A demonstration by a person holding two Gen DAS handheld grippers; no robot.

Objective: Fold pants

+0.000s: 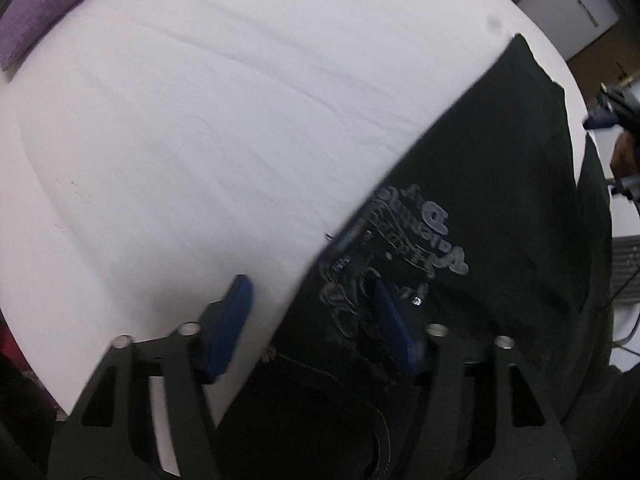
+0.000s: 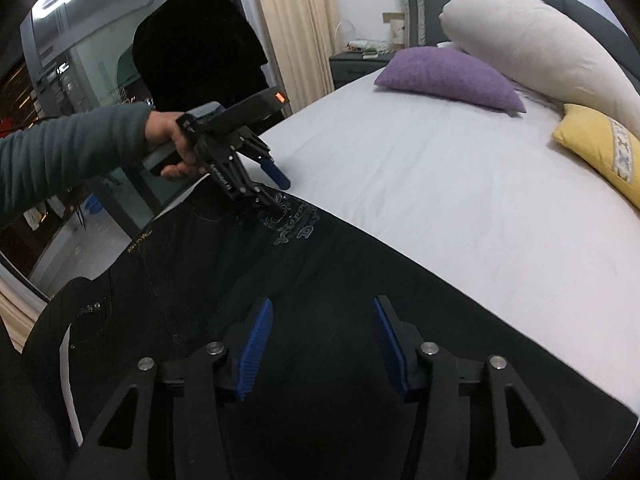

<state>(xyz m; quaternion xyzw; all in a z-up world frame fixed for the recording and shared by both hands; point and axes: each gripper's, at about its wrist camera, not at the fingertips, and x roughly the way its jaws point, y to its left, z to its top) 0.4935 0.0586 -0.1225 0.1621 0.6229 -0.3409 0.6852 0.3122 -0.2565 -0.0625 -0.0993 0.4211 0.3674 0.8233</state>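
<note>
Black pants (image 2: pixel 320 300) with a grey printed logo (image 2: pixel 294 224) lie flat along the near edge of a white bed (image 2: pixel 440 184). They also show in the left wrist view (image 1: pixel 480 208). My left gripper (image 1: pixel 312 300) is open with blue pads, straddling the pants' edge near the logo (image 1: pixel 416 240); one finger is over the sheet, the other over the fabric. In the right wrist view the left gripper (image 2: pixel 276 192) is low at that edge. My right gripper (image 2: pixel 322 320) is open and empty just above the middle of the pants.
A purple pillow (image 2: pixel 452 78), a white pillow (image 2: pixel 540 52) and a yellow pillow (image 2: pixel 600 148) lie at the head of the bed. The purple pillow also shows in the left wrist view (image 1: pixel 44 8). A nightstand (image 2: pixel 360 64) and curtain (image 2: pixel 296 28) stand beyond.
</note>
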